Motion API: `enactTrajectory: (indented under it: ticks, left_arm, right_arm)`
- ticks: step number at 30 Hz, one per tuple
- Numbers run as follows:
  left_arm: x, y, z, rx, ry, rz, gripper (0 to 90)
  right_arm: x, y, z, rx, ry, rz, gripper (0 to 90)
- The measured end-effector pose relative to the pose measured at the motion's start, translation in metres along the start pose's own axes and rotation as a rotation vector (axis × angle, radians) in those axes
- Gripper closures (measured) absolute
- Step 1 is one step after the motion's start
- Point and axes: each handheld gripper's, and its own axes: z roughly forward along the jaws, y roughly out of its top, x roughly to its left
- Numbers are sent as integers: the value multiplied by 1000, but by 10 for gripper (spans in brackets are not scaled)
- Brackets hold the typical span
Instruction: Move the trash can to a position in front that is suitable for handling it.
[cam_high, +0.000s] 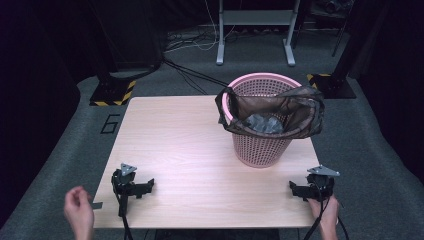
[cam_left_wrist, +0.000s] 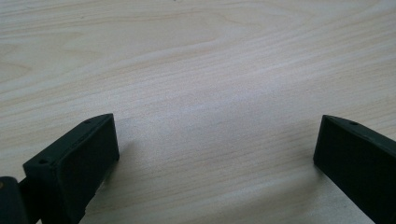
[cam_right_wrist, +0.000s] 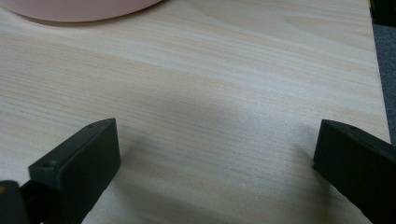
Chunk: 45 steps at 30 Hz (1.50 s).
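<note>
A pink mesh basket (cam_high: 262, 145) stands at the far right of the wooden table (cam_high: 190, 150), lined with a dark bag (cam_high: 300, 112) that droops over its rim; something grey (cam_high: 265, 124) lies inside. My left gripper (cam_high: 134, 186) rests near the front left edge, open, with bare wood between its jaws (cam_left_wrist: 217, 140). A hand (cam_high: 79, 210) hovers to its left, apart from it. My right gripper (cam_high: 312, 189) sits at the front right corner, held by the other hand (cam_high: 325, 212), open over bare wood (cam_right_wrist: 217, 142). The basket's base (cam_right_wrist: 79, 9) lies ahead of it.
The table's right edge and grey carpet (cam_right_wrist: 385, 70) run close beside the right gripper. Behind the table stand a metal frame's legs (cam_high: 255, 35), two yellow-and-black striped bases (cam_high: 112, 92) and cables on the floor.
</note>
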Motion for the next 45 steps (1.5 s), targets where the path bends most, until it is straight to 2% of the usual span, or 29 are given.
enactTrajectory:
  ticks: [14,18,20,25,30,31,34,37,39,45]
  left_arm:
    - [0,0,0,0,1,1,0]
    - [-10,0,0,1,74,-67,0]
    - [-11,0,-1,1,86,-79,0]
    - [-12,1,1,-1,79,-71,1]
    - [-15,8,3,30,77,-66,16]
    - [-16,9,3,29,74,-70,31]
    - [-21,14,5,29,26,-66,40]
    - [-23,18,5,29,8,-65,40]
    - [-26,24,3,24,-32,-69,42]
    - [-31,36,1,10,-90,-50,43]
  right_arm:
    - [-1,0,0,-7,-16,17,13]
    - [-1,1,0,-5,-18,21,14]
    - [-1,1,0,-6,-16,19,14]
    - [0,1,1,-6,-8,8,14]
    - [0,1,1,-6,-9,7,13]
    - [0,1,1,-6,-9,7,13]
    - [0,1,1,-6,-10,6,13]
    - [0,1,1,-6,-10,6,13]
    - [0,1,1,-6,-10,7,13]
    - [0,1,1,-6,-10,6,13]
